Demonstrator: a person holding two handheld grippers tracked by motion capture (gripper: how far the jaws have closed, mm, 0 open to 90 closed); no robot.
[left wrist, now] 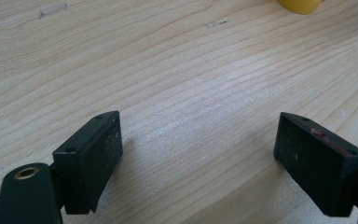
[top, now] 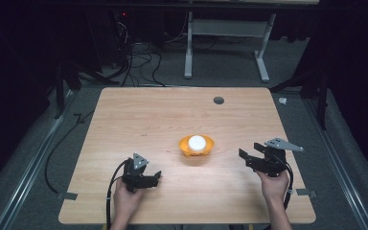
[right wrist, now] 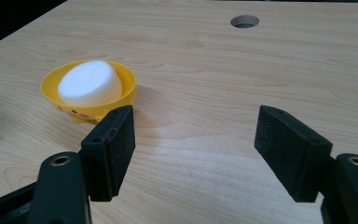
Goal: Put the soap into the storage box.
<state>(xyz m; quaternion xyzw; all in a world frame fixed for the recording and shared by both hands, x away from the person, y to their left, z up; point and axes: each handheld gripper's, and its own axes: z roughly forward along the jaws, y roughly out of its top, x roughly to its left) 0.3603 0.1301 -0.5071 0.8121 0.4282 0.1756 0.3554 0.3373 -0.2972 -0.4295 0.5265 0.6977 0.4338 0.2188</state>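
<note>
Nearest the lens in the right gripper view are the two black jaws of the right tool (right wrist: 196, 140), standing wide apart with nothing but bare wood between them. Past the left-hand jaw, in the upper left of that frame, sits a yellow bowl (right wrist: 128, 91) with a white round bar of soap (right wrist: 90, 83) resting inside it. The bowl stands just beyond the jaw tip, not touching it.

In the high view the bowl (top: 186, 147) is a little right of centre on the counter (top: 139, 115), with the soap (top: 197, 142) filling its hollow. The right tool (top: 247, 158) is held at the lower right of the frame, its jaws pointing toward the bowl and near it but clearly apart from it. The left tool (top: 156, 179) is at the lower left, farther from the bowl, and in its own view (left wrist: 198, 154) the jaws are likewise spread with only wood grain between them; a sliver of the yellow bowl (left wrist: 300, 5) peeks in at the top right edge.

As I judge it, the work has hardly begun: the soap lies in the bowl untouched and neither tool holds anything. All of it remains: the approach, closing on the soap or the bowl's rim, and the move itself. The right tool looks better placed to go first.

A round cable hole (top: 218, 100) lies in the upper right of the counter.
</note>
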